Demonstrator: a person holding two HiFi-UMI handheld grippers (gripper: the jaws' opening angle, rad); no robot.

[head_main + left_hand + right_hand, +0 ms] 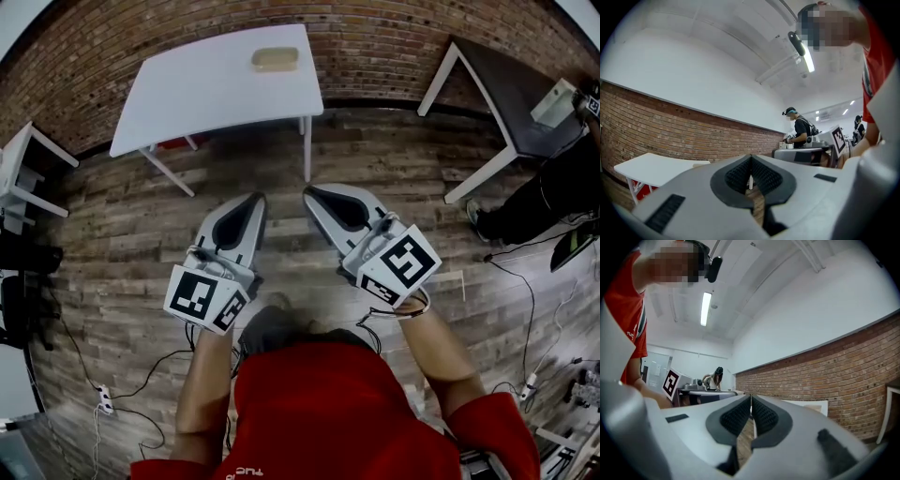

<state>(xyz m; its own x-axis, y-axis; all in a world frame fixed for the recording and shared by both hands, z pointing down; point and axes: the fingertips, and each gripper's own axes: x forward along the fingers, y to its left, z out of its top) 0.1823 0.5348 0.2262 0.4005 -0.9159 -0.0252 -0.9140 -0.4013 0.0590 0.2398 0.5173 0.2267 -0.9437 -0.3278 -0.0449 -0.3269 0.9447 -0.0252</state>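
Left tool (257, 199) and right tool (310, 193) are hovering above the floor (122, 225), jaws pressed together, empty. A tan block (275, 59) is lying on the surface (187, 94).

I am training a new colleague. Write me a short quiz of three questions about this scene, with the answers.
1. True or false: the left gripper holds the tan block.
2. The tan block lies on: A) the white table; B) the dark table; C) the wooden floor.
3. Fill in: the jaws of the right gripper are ____, with nothing between them.

Key: 1 false; 2 A; 3 shut.
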